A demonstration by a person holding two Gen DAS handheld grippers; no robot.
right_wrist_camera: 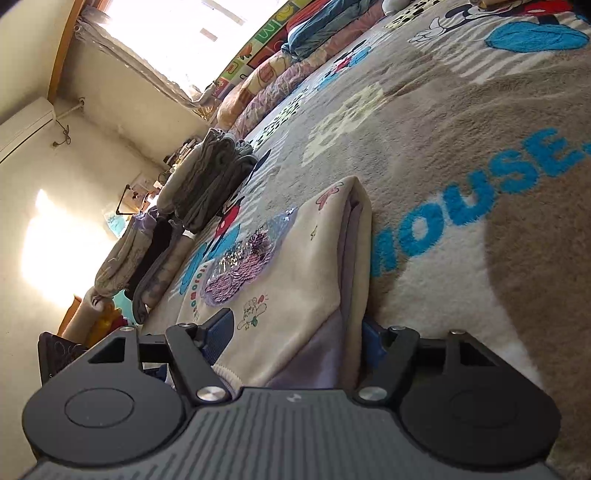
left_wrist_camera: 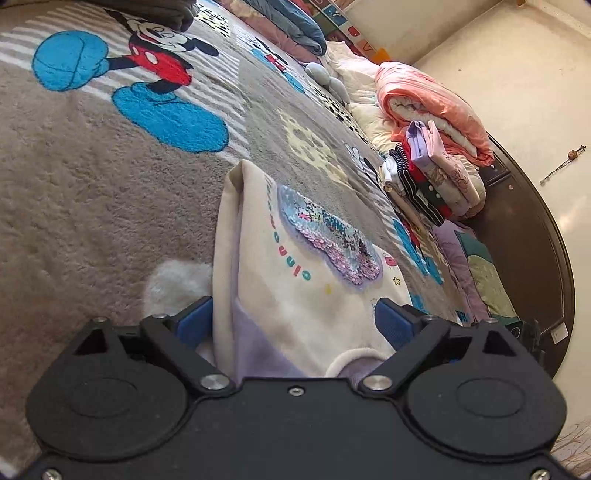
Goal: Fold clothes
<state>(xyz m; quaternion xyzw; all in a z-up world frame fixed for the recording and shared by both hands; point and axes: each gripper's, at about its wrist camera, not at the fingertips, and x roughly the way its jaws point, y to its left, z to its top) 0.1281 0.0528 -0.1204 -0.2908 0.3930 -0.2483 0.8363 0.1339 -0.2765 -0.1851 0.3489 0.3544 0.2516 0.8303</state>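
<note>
Landmark: the cream sweatshirt [left_wrist_camera: 295, 288], folded into a narrow panel with a sequin patch [left_wrist_camera: 328, 240] on top, lies on the grey cartoon-mouse blanket [left_wrist_camera: 92, 192] that covers the bed.
Left tool [left_wrist_camera: 293, 323]: its blue pads stand wide apart on either side of the sweatshirt's near end; the cloth passes between them, and I cannot tell whether either pad touches it.
Right tool [right_wrist_camera: 295, 332]: jaws likewise spread, one blue pad over the sweatshirt's face and the other just beside its folded edge, with the near hem between them.
Sweatshirt layers: both views show a lilac lining at the near end; the right wrist view shows it running along the folded edge.
Only in the left wrist view: beyond the sweatshirt toward the bed's edge, a stack of folded clothes [left_wrist_camera: 432, 177] leans against a rolled pink quilt [left_wrist_camera: 436, 107]; a dark wooden bed frame [left_wrist_camera: 532, 236] curves past them, and a white fluffy patch of the blanket sits just beside the sweatshirt.
Only in the right wrist view: beyond the sweatshirt, a pile of grey folded garments [right_wrist_camera: 210, 177], a bright window [right_wrist_camera: 177, 33], an air conditioner [right_wrist_camera: 26, 125] on the wall, and blue lettering [right_wrist_camera: 476, 199] in the blanket just beside the fold.
Both views: rolled bedding lies at the far side of the bed, well apart from the sweatshirt.
</note>
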